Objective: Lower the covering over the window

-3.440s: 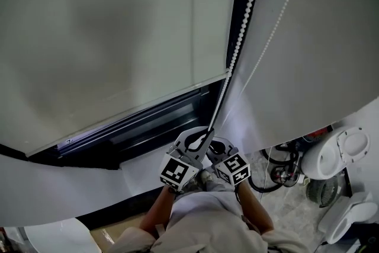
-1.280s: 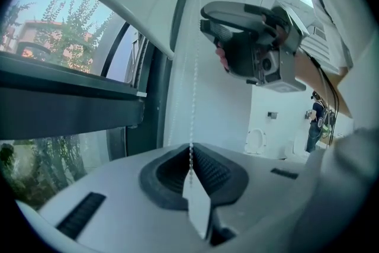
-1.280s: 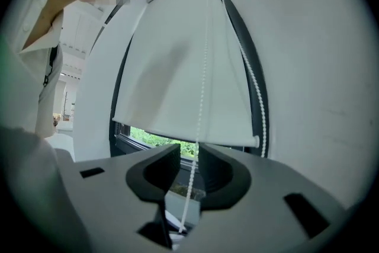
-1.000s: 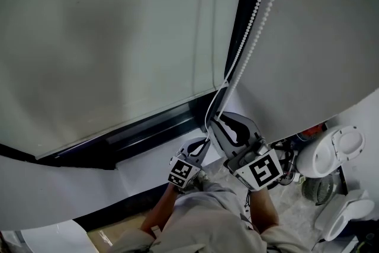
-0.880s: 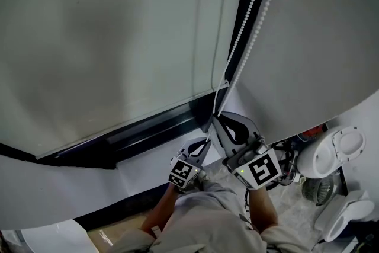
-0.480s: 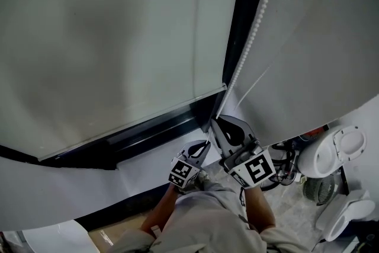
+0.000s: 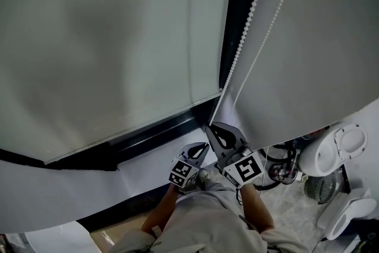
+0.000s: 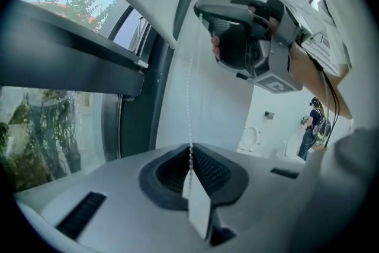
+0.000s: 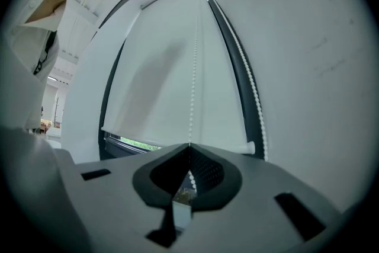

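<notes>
Left gripper (image 7: 203, 147): jaws closed, bead chain (image 8: 189, 103) pinched at fingertips. Right gripper (image 7: 211, 127): above left's fingertips, jaws clamped on chain.

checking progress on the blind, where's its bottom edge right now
In the head view the roller blind's bottom edge slants across the left and centre, just above the dark window frame, its right end beside the bead chain.

Grippers: two, the left gripper (image 7: 203, 147) and the right gripper (image 7: 209, 127)
Marker cubes: two, one marker cube (image 7: 182, 173) on the left gripper and one on the right
Window blind (image 7: 106, 38): one
Bead chain (image 7: 244, 38): two strands, side by side in the head view
White floor fixtures (image 7: 339, 152): two, at the head view's lower right
Bystander (image 8: 312, 122): one, far off in the left gripper view
</notes>
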